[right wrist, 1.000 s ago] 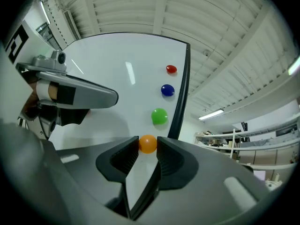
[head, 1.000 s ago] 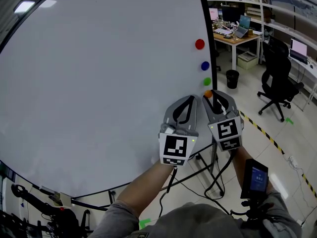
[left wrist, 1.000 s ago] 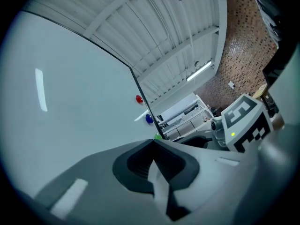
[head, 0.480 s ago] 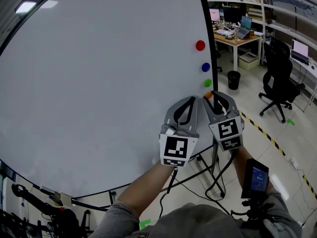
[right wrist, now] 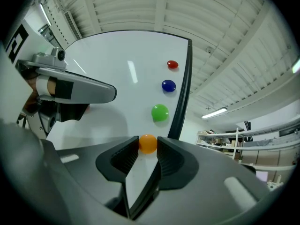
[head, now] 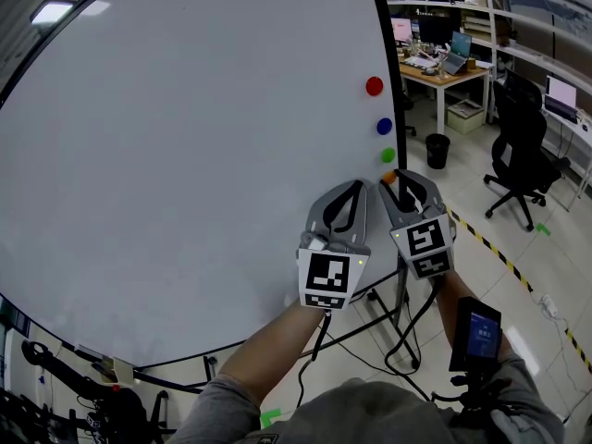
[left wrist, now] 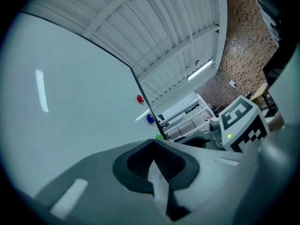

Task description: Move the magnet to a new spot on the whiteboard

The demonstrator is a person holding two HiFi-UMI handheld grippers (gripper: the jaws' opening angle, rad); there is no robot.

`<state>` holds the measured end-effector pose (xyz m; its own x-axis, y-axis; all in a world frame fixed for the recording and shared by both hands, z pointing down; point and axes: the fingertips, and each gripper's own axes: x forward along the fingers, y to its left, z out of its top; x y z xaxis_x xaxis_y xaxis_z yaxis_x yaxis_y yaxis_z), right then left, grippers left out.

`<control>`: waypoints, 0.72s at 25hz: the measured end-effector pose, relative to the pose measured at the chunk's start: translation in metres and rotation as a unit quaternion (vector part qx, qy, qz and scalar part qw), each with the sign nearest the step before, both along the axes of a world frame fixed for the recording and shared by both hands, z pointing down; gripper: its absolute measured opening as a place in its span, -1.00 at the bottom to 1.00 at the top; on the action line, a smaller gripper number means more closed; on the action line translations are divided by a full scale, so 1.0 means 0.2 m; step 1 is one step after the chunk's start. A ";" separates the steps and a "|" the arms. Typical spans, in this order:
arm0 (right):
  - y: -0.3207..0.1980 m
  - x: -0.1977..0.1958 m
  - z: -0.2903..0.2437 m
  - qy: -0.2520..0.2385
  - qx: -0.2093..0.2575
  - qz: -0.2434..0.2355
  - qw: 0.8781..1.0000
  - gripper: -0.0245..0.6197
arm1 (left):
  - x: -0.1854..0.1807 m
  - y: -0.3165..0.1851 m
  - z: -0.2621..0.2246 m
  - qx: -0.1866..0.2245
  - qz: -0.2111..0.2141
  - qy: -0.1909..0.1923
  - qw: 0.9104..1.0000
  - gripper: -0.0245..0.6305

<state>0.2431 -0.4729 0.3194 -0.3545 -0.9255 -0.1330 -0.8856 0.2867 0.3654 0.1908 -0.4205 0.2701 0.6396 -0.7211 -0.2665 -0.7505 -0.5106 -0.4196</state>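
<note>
Holding unchanged: right gripper (right wrist: 147, 147) still clamped on orange magnet (right wrist: 148, 142).

In head view, the orange magnet (head: 389, 177) is mostly hidden behind right gripper (head: 398, 181) tips; whiteboard (head: 185, 155) cut off top and left.

Small round orange magnet (right wrist: 148, 144) stuck on whiteboard (right wrist: 112, 60) by right edge, 6 o'clock from green magnet (right wrist: 160, 112), pinched between my right tongs (right wrist: 147, 145).
</note>
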 end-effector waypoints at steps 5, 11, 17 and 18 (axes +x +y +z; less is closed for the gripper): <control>0.00 0.00 -0.01 0.012 0.000 0.002 1.000 -0.50 | -0.02 0.00 0.01 -0.003 -0.008 0.002 1.000 -0.92; 0.08 0.00 -0.05 0.011 0.019 0.008 1.000 -0.43 | -0.07 0.05 0.03 -0.010 -0.017 0.008 1.000 -0.92; 0.28 -0.11 -0.06 0.002 0.046 -0.003 0.999 -0.69 | -0.20 0.14 0.11 -0.025 -0.026 0.023 0.999 -0.92; 0.32 -0.14 -0.05 0.002 0.046 -0.005 0.999 -0.76 | -0.23 0.17 0.13 -0.029 -0.028 0.026 0.999 -0.92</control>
